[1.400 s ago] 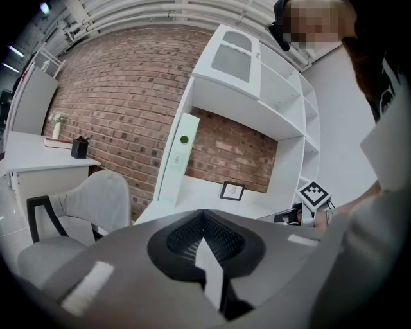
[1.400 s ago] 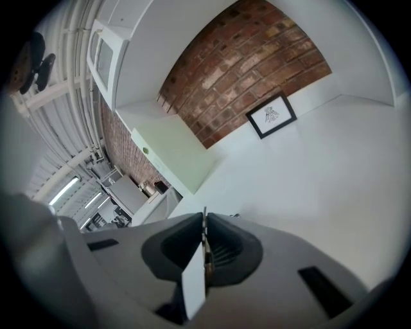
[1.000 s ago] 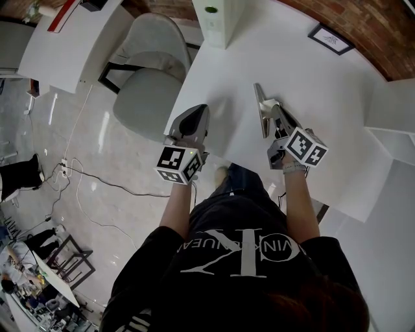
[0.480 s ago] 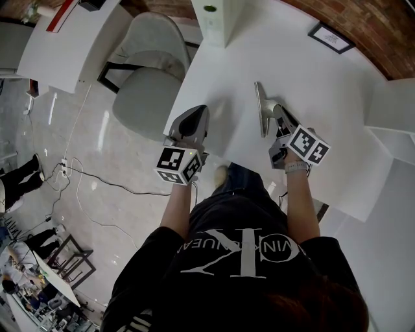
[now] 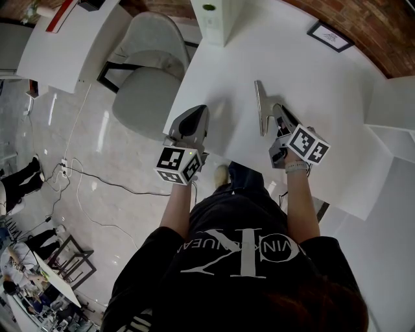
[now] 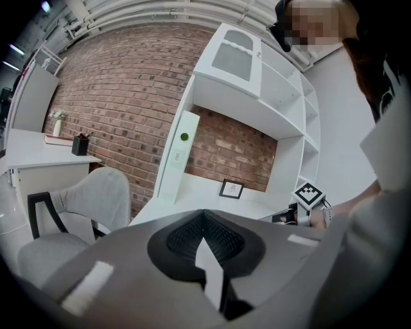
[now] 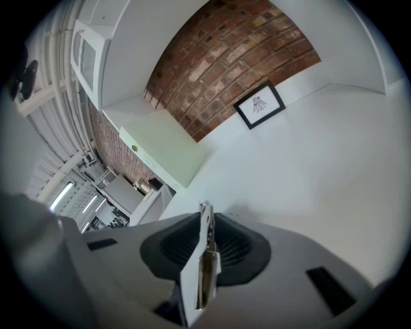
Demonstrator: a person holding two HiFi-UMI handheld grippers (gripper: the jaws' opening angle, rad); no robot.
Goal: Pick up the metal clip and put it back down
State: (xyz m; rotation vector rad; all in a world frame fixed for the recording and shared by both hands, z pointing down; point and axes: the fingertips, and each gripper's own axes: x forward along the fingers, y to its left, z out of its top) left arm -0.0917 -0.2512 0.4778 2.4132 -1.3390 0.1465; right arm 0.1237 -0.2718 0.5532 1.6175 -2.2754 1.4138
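Note:
My right gripper (image 5: 260, 104) hovers over the white table (image 5: 331, 97) near its front edge. It is shut on a thin metal clip (image 7: 204, 266), which stands on edge between the black pads and pokes out past them. The clip is too small to make out in the head view. My left gripper (image 5: 193, 123) is at the table's left front corner, shut with nothing between its pads (image 6: 192, 239). From the left gripper view, the right gripper's marker cube (image 6: 309, 193) shows off to the right.
A tall white box with a green dot (image 5: 211, 18) stands at the table's far edge. A small framed picture (image 5: 331, 37) leans at the back right. A grey chair (image 5: 150, 78) sits left of the table. White shelving (image 5: 395, 113) stands to the right.
The right gripper has edged slightly away from me with the clip still in it. The left gripper has stayed put.

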